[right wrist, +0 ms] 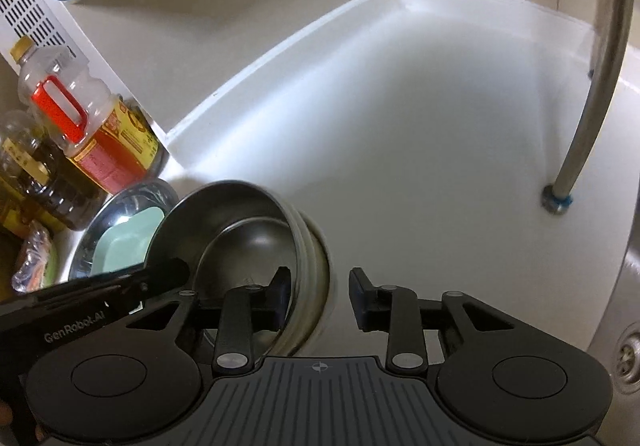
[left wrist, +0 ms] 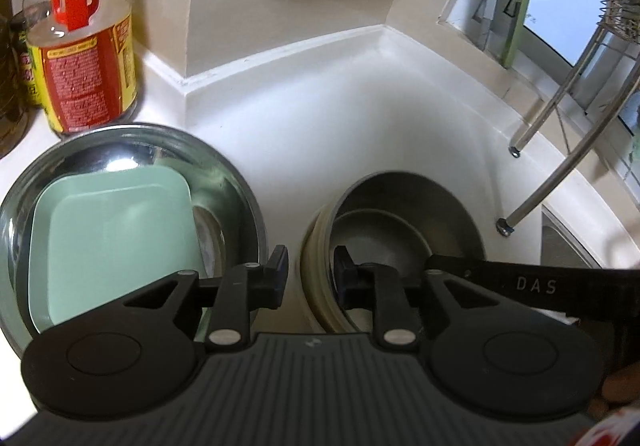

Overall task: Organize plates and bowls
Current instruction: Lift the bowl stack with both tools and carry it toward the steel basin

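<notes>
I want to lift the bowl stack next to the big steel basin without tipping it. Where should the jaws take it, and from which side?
Grip the stack of bowls at its rim, one jaw inside and one outside the wall, coming down from above. Take the right side, away from the steel basin, where bare counter leaves room; the open mouth exposes the thin rim.

Both grippers are matte black: the left gripper (left wrist: 310,272) has round pivot discs and silver rivets. The right gripper (right wrist: 320,296) shares a ribbed grey base; one arm reads "GenRobot.AI".
</notes>
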`<state>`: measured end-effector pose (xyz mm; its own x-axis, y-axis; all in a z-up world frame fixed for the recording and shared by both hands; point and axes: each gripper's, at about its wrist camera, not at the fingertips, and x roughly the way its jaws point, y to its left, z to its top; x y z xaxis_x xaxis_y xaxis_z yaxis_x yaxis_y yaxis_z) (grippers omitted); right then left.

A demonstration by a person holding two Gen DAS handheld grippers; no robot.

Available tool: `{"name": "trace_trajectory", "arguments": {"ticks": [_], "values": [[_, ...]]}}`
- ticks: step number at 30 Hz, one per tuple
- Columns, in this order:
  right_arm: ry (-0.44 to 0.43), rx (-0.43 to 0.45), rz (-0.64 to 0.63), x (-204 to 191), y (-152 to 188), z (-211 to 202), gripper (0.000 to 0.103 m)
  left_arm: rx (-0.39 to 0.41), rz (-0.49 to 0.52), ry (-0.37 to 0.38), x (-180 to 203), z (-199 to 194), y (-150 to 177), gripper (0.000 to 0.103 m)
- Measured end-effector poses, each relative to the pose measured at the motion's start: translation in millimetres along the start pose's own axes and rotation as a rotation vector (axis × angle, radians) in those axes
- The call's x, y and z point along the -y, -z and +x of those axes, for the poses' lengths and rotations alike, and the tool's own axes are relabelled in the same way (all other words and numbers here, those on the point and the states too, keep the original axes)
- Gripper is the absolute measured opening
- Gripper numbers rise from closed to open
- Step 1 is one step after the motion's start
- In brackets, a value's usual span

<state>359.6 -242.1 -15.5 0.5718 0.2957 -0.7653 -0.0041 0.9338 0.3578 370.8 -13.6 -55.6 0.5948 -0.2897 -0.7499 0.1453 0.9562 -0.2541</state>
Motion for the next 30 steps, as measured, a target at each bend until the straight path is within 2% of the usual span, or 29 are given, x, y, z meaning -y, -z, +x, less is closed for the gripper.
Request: {"name": "trace_trajectory", "arguments": {"ticks": [6,13,30], "values": [[-0.005,0.035,0.079,4.0,5.5,4.8,0.032,0.000,-0.033,-0.025,1.2,7.4,3.5,0.022],[-0.008,0.064,0.099,8.9,10.0,-0.7,0.027,0.004,-0.024,-0.040,6.2,8.6,7.5,0.019],[-0.013,0.067,0.090,8.2,10.6,-3.8,0.025,-0.001,-0.019,-0.045,7.9,6.0,7.7,0.020]]}}
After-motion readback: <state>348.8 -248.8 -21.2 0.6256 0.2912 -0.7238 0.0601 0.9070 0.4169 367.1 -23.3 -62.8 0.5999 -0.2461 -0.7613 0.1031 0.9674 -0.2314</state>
